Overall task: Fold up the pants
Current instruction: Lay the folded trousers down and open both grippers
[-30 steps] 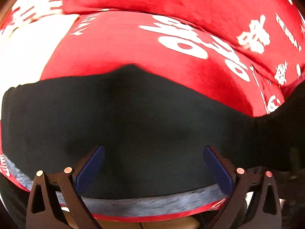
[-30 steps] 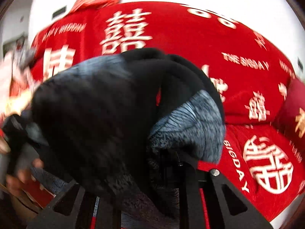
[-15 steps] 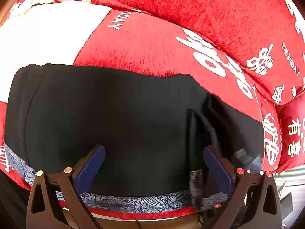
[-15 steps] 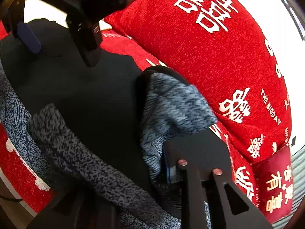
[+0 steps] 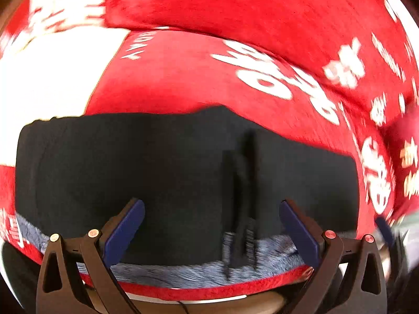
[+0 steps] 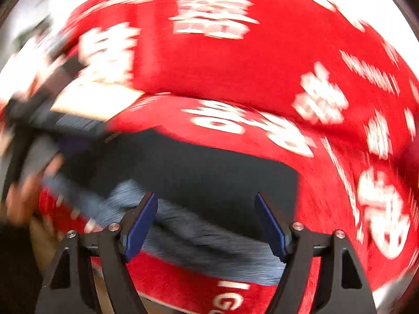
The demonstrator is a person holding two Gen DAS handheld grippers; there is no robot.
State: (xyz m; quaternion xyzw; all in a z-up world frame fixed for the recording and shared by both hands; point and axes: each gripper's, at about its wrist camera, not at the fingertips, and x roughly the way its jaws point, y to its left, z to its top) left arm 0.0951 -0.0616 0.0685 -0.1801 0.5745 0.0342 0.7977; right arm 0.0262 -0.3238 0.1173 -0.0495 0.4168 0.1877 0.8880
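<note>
Black pants lie folded flat on a red sofa seat, with a grey fleecy lining showing along the near edge. A raised vertical crease runs through them right of centre. My left gripper is open and empty just above the near edge. In the blurred right wrist view the pants lie ahead, grey lining nearest. My right gripper is open and empty over that edge. The left gripper and a hand appear blurred at the left.
The red sofa cover has white lettering and a white panel at the left. Red back cushions rise behind the seat. The seat's front edge is just below the pants.
My right gripper has let go of the grey-lined pants fold and opened, pulling back from it. The pants now lie flat. The left gripper stays open; both views are blurred by motion.
</note>
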